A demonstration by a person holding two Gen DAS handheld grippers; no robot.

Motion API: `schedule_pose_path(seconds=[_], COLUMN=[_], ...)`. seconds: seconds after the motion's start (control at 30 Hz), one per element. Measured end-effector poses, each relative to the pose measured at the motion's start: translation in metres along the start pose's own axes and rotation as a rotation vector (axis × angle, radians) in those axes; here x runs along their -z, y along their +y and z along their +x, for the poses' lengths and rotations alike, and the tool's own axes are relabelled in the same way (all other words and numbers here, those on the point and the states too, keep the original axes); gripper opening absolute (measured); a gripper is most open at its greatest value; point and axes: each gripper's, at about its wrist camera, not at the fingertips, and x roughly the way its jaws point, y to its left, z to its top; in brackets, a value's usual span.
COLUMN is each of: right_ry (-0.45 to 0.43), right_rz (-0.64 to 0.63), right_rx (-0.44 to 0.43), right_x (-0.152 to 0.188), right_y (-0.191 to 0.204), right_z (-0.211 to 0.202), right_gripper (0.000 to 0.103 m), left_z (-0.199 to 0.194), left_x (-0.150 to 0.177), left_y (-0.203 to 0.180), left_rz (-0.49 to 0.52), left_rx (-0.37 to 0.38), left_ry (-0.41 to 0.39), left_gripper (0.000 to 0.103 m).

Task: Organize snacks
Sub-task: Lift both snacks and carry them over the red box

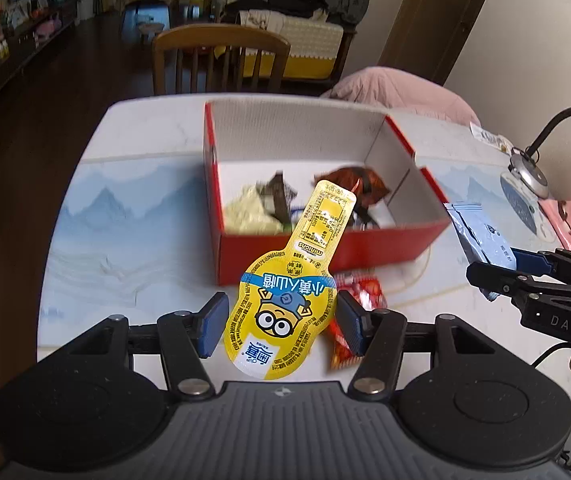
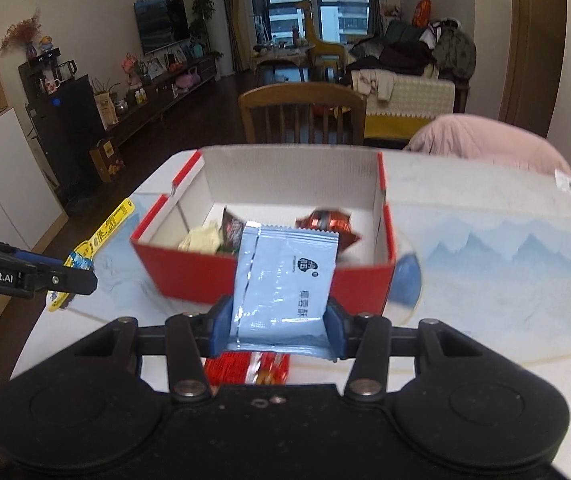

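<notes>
My left gripper (image 1: 281, 326) is shut on a yellow cartoon snack pack (image 1: 285, 304), held above the table with its narrow end pointing at the red cardboard box (image 1: 325, 250). My right gripper (image 2: 279, 324) is shut on a light blue foil packet (image 2: 285, 280), also lifted in front of the red box (image 2: 189, 276). Inside the box lie a pale yellow packet (image 1: 249, 212), a dark packet (image 1: 277, 196) and a brown-orange packet (image 1: 357, 184). A red packet (image 1: 361, 296) lies on the table below both grippers. Each gripper shows at the edge of the other's view: the right gripper (image 1: 493, 276), the left gripper (image 2: 81, 276).
A white table with a blue mountain-print mat (image 1: 125, 208) carries the box. A wooden chair (image 1: 221, 60) stands at the far side, a pink cushion (image 1: 397, 88) beside it. A desk lamp (image 1: 533, 172) and a pink item (image 1: 565, 224) sit at the right. The table's left edge drops to dark floor.
</notes>
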Motion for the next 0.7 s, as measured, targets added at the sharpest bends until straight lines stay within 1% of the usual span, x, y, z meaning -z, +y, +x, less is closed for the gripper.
schedule_pose_path(seconds=[0.2,0.4,0.5,0.7], right_ry=[-0.032,-0.026,-0.014,0.025], right_rz=[-0.027,-0.026,-0.033,-0.039], right_rx=[0.012,0.013,0.016,0.013], right_x=[-0.026,-0.048,-0.057,-0.066], right_y=[-0.005,-0.016,-0.021,-0.029], right_z=[0.008,0.028,0.04,0.064], right_gripper=[0.047,0.047,0.047,0.047], left_z=[0.005,0.02,0.031,0.061], left_x=[-0.029,-0.059,-0.073,-0.094], left_y=[-0.011,-0.017,-0.016,-0.012], left_rz=[0.013,0.022,0.024,0.013], left_rx=[-0.022,-0.05,-0.07,-0.101], left_ry=[-0.034,-0.041,-0.032,0.012], left_gripper=[0.058,0.058,0.058,0.058])
